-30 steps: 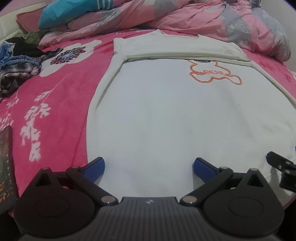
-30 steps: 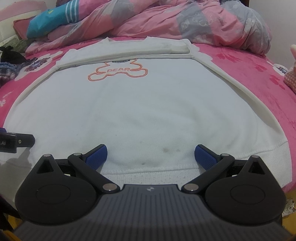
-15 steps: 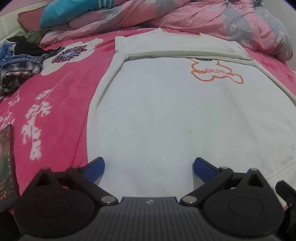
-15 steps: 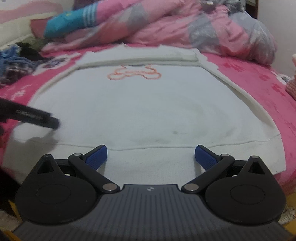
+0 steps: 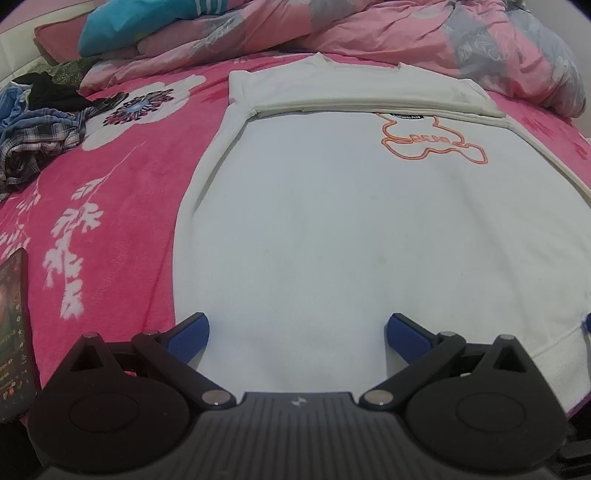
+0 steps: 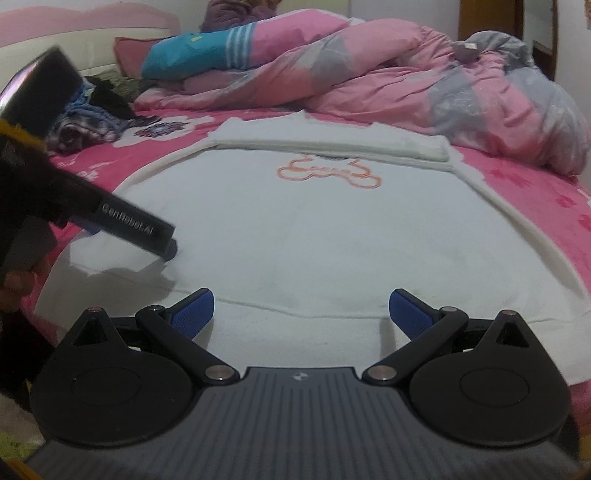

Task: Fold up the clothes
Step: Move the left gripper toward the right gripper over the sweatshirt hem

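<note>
Since the earlier frames my right gripper (image 6: 301, 310) has dropped lower at the hem, and my left gripper (image 5: 297, 334) shows beside it. Both have jaws spread wide, holding nothing. White sweatshirt (image 5: 351, 229) lies flat on the pink bedspread (image 5: 110, 177), sleeves folded in, orange bear outline (image 5: 432, 142). Long axis runs hem toward me, collar toward the rumpled duvet (image 5: 424, 33).

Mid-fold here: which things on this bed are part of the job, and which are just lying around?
Job:
white sweatshirt with orange bear outline, spread flat
left gripper, open over its hem
right gripper, open over its hem

Lying about:
crumpled pink-and-grey duvet
plaid and dark clothes heap
black phone
pink floral blanket
</note>
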Demonstrator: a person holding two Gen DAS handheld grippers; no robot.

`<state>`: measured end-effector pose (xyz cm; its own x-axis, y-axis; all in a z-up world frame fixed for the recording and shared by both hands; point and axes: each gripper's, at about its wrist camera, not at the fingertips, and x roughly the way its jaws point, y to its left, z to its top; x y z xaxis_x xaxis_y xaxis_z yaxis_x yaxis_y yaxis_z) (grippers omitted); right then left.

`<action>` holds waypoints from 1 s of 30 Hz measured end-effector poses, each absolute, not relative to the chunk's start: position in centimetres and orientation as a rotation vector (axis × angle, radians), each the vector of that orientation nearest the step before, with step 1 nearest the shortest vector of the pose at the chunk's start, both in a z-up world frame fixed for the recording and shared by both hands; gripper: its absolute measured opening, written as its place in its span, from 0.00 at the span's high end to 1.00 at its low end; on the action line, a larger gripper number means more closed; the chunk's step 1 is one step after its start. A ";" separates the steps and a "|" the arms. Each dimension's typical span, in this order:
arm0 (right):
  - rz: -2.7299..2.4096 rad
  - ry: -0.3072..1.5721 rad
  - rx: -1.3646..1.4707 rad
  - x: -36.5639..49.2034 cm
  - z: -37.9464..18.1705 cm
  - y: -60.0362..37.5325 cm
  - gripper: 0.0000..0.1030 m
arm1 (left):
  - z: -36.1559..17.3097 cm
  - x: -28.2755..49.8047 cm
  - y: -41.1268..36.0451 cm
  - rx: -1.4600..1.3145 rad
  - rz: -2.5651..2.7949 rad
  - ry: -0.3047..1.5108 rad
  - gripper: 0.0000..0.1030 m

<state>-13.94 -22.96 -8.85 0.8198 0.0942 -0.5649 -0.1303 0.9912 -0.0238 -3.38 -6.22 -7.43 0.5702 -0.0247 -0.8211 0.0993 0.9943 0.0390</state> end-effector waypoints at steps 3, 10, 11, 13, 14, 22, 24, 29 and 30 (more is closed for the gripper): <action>0.119 0.607 -0.070 -13.8 -9.7 -22.6 0.01 | -7.4 -3.4 -6.2 0.086 -0.074 0.959 0.00; 0.128 0.607 -0.057 -13.7 -10.1 -22.8 0.01 | -7.6 -3.6 -6.5 0.097 -0.062 0.942 0.00; 0.129 0.608 -0.059 -13.6 -10.2 -22.7 0.01 | -7.5 -3.6 -6.4 0.095 -0.065 0.942 0.00; 0.130 0.612 -0.065 -13.5 -10.2 -22.7 0.01 | -7.4 -3.7 -6.3 0.096 -0.075 0.937 0.00; 0.131 0.614 -0.066 -13.5 -10.2 -22.6 0.01 | -7.4 -3.8 -6.2 0.097 -0.079 0.934 0.00; 0.136 0.623 -0.070 -13.5 -10.1 -22.8 0.01 | -5.6 -7.2 -4.2 0.088 -0.159 0.852 0.00; 0.137 0.624 -0.071 -13.5 -10.1 -22.8 0.01 | -5.1 -8.8 -2.9 0.085 -0.183 0.816 0.00; 0.141 0.627 -0.077 -13.4 -10.1 -22.8 0.01 | -4.7 -12.4 0.3 0.085 -0.183 0.773 0.00; 0.142 0.626 -0.078 -13.4 -10.1 -22.8 0.01 | -4.8 -13.0 0.8 0.080 -0.184 0.771 0.00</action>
<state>-13.42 -22.77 -10.13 0.8008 0.1086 -0.5890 -0.1556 0.9874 -0.0295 -12.96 0.80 -4.77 0.7018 -0.1360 -0.6993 0.1944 0.9809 0.0043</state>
